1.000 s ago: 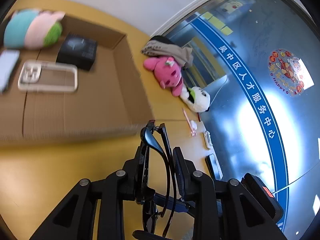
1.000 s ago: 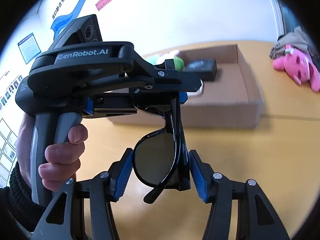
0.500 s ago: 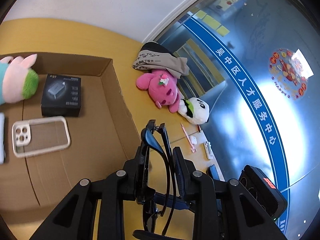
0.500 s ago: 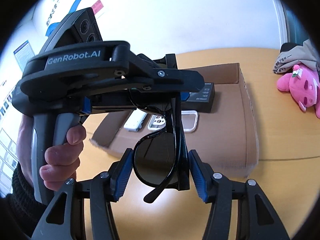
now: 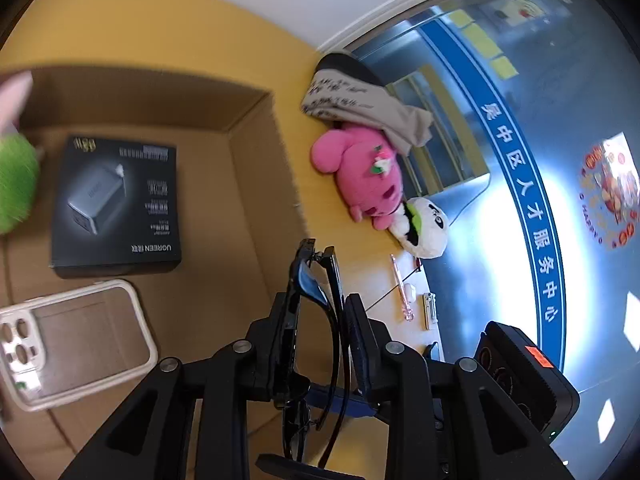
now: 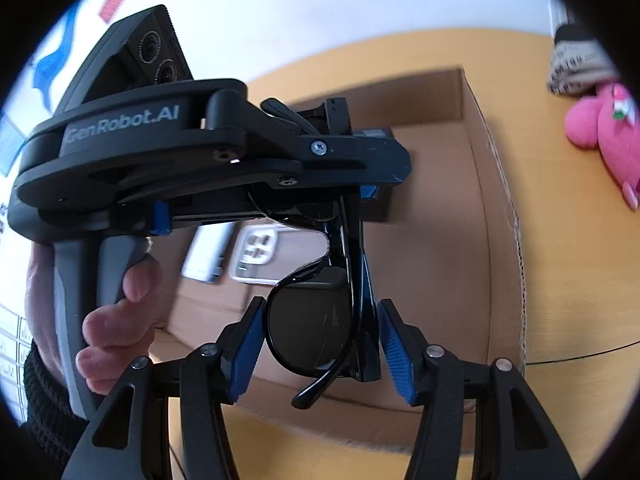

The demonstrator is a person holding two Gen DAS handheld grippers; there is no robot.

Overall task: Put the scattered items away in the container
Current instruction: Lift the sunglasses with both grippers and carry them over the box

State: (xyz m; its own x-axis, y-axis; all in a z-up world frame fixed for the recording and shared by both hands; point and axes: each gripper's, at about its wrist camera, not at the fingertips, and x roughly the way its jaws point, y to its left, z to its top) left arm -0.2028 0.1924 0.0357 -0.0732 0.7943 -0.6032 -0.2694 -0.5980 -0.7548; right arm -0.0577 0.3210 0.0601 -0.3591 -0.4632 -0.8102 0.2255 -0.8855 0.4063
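Only the right wrist view shows the left gripper (image 6: pixel 352 216) from outside, a person's hand (image 6: pixel 100 304) on its handle, pinching folded black sunglasses (image 6: pixel 316 320) whose lower lens hangs between the right gripper's (image 6: pixel 320 344) blue pads; whether those pads touch the frame I cannot tell. The left wrist view shows the sunglasses (image 5: pixel 316 280) edge-on, clamped between the left gripper's (image 5: pixel 320 320) pads, long axis running along the fingers, out over the cardboard box (image 5: pixel 248 128). There alone appear the charger box (image 5: pixel 116 204), clear phone case (image 5: pixel 76 340), and, on the tabletop (image 5: pixel 304 184), a pink plush (image 5: pixel 360 176), panda plush (image 5: pixel 424 228) and pink pen (image 5: pixel 400 288).
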